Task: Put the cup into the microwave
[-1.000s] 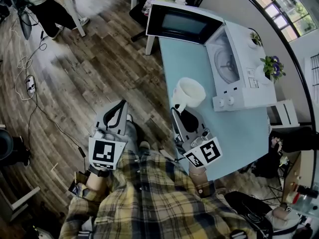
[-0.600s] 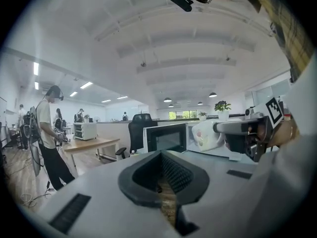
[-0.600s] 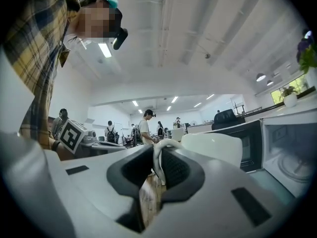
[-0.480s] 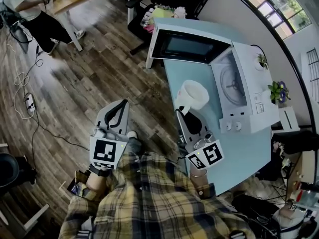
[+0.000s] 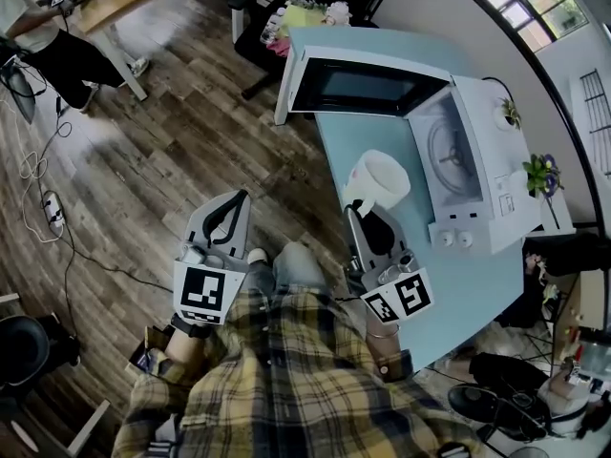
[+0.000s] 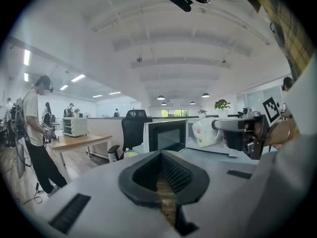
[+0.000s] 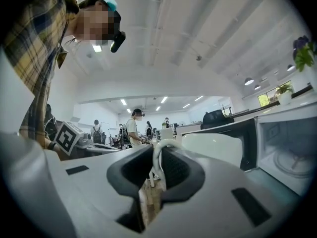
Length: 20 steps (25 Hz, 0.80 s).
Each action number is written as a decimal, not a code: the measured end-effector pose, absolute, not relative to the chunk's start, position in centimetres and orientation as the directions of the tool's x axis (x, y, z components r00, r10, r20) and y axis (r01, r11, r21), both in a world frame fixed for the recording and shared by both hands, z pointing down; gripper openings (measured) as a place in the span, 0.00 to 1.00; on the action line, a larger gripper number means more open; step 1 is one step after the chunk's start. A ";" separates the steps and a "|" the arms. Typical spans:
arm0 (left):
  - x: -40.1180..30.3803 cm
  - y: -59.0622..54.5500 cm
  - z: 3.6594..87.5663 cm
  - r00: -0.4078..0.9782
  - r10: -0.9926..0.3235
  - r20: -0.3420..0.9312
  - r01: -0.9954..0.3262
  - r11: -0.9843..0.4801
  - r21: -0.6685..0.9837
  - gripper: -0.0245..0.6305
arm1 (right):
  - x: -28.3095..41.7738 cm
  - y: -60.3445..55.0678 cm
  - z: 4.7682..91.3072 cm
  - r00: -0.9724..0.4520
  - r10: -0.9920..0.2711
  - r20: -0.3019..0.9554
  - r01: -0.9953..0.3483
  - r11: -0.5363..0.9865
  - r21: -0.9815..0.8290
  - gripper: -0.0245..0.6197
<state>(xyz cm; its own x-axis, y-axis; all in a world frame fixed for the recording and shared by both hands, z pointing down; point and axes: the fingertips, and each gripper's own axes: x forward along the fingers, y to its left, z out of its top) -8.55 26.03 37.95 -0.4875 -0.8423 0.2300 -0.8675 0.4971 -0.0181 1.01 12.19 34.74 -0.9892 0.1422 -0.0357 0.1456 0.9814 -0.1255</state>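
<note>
White: one cup point(image 5: 382, 181), one microwave point(image 5: 482, 175)

Open-plan office, plank floor point(image 5: 191, 141).
Pale-blue desk point(image 5: 468, 289), black office chair point(image 6: 133, 128), windows point(image 5: 520, 8) along one wall, ceiling lights point(image 6: 78, 77) on.

The left tongs point(image 5: 234, 203) were held forward at the person's left, with the jaws closed together and nothing gripped between them. The right tongs point(image 5: 358, 216) were held slightly farther forward, with the jaws clamped on the handle of the cup point(image 5: 382, 179). Both wrists were extended from plaid sleeves.
</note>
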 end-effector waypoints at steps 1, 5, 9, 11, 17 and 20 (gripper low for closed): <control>-8.6 25.9 38.2 -0.479 -0.846 0.235 -0.872 0.490 -0.014 0.03 | 1.0 12.1 34.8 -0.991 0.133 -0.032 0.136 0.983 -0.127 0.12; -8.6 24.9 39.0 -0.443 -0.860 0.255 -0.888 0.459 0.005 0.03 | 1.1 11.3 35.5 -0.995 0.097 -0.014 0.098 0.986 -0.137 0.12; -9.4 22.4 39.4 -0.405 -0.878 0.256 -0.908 0.419 -0.001 0.03 | 0.8 9.3 36.3 -0.998 0.059 -0.012 0.060 0.987 -0.148 0.12; -9.9 20.6 39.4 -0.375 -0.889 0.262 -0.922 0.386 -0.009 0.03 | 0.5 7.9 36.5 -0.999 0.030 -0.014 0.032 0.988 -0.151 0.12; -12.7 14.0 38.6 -0.266 -0.934 0.238 -0.962 0.271 -0.011 0.03 | -1.2 3.2 36.3 -0.997 -0.078 -0.020 -0.074 0.985 -0.154 0.12; -13.9 10.9 38.8 -0.213 -0.945 0.247 -0.976 0.219 0.000 0.03 | -1.8 0.9 36.3 -0.992 -0.128 -0.014 -0.124 0.978 -0.165 0.12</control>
